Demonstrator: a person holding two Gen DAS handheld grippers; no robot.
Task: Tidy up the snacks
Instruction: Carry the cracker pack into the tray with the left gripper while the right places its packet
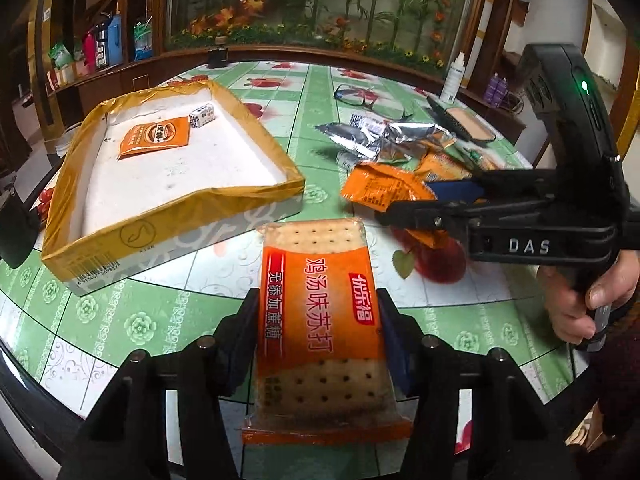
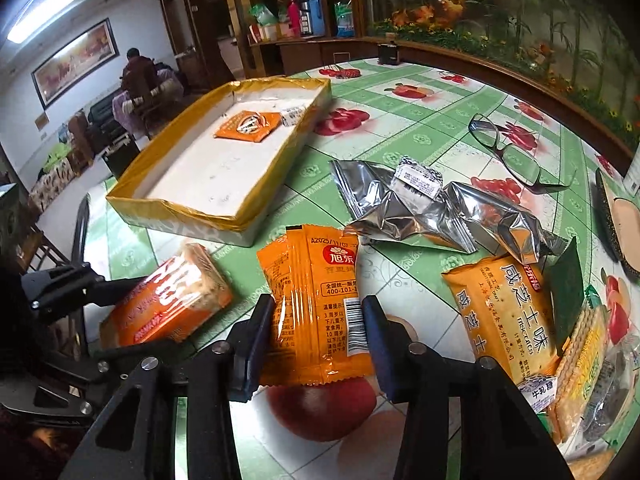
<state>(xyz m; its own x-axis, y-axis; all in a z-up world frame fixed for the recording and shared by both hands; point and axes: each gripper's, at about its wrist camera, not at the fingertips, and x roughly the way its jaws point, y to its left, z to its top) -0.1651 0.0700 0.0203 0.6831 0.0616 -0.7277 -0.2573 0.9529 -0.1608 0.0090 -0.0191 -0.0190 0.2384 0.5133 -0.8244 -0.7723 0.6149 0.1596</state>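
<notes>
1. Both claws were pinching packets: my left claw pressed its dark pads against the long sides of a cracker pack, and my right claw squeezed a crinkled orange sachet at its barcode end.
2. That cracker pack was a flat rectangle in clear film with an orange band, the dotted biscuits showing through.
3. On the table lay crumpled silver foil wrappers, a small white sweet on top of them, and a yellow-orange biscuit bag near my right claw.
4. A shallow box with yellow tape on its rim and a white floor sat beyond my left claw; it held one orange packet and a small white cube-shaped sweet.
5. A glossy green-and-white tablecloth with fruit and flower prints covered the table; black-framed glasses rested on it, well apart from the box.
6. Behind ran a dark wooden ledge and a panel painted with bamboo and orange flowers.
7. Each claw pointed steeply down at the table; my hand gripped the right claw's handle.
</notes>
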